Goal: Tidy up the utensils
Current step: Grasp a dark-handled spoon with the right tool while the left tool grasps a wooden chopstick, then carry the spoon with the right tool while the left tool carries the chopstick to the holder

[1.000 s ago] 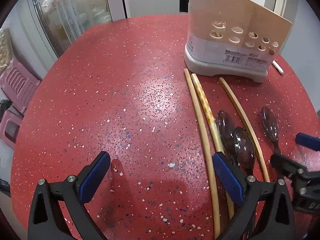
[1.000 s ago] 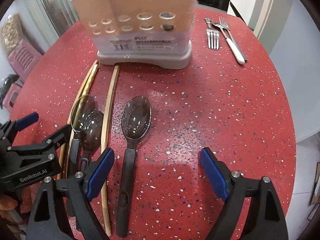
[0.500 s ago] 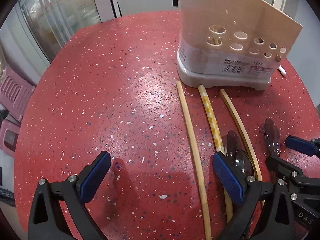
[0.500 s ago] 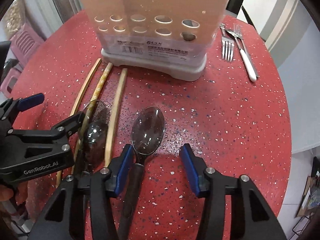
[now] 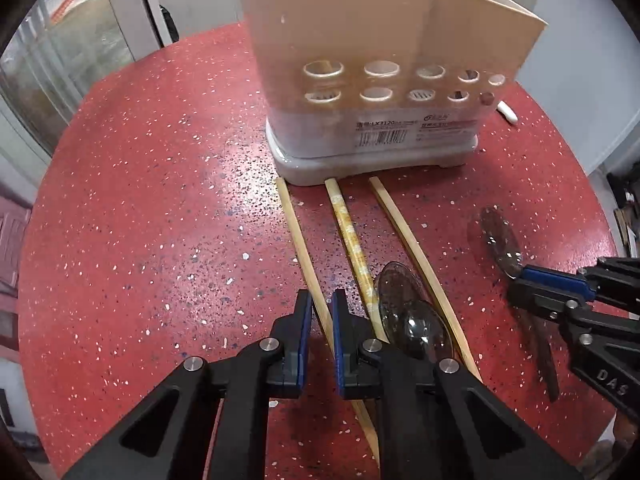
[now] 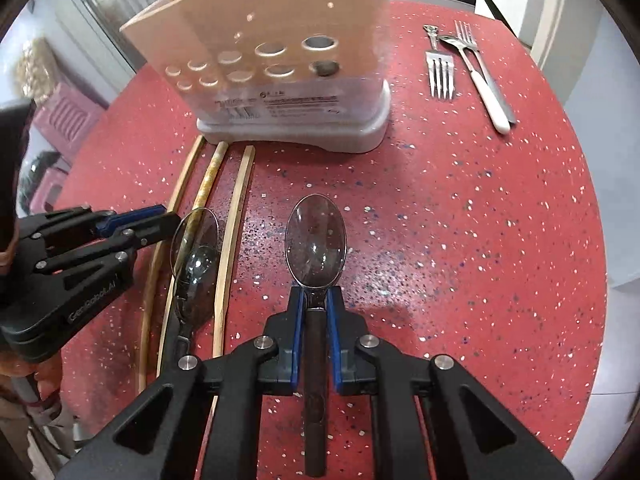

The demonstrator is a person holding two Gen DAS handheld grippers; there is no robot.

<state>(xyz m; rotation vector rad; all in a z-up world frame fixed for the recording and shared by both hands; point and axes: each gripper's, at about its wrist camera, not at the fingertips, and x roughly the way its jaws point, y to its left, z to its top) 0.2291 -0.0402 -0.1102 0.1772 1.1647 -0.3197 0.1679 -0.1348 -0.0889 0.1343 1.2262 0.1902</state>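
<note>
My left gripper [image 5: 319, 307] is shut on the leftmost wooden chopstick [image 5: 298, 232], which lies on the red table. Two more chopsticks [image 5: 348, 228] [image 5: 404, 232] lie beside it, pointing at the beige utensil holder [image 5: 376, 80]. Two dark translucent spoons [image 5: 412, 316] overlap to its right. My right gripper [image 6: 316, 300] is shut on the neck of a third dark spoon [image 6: 315, 240], which lies flat on the table. The holder [image 6: 280, 64] stands ahead of it.
Two forks and a white-handled utensil [image 6: 472, 68] lie at the far right of the round red speckled table [image 6: 460, 220]. The left gripper shows in the right wrist view [image 6: 136, 220]. The table edge curves close on both sides. Pink crates stand beyond the left edge.
Both grippers moved forward toward the holder and closed: the left one onto the leftmost chopstick, the right one onto the spoon's neck.
</note>
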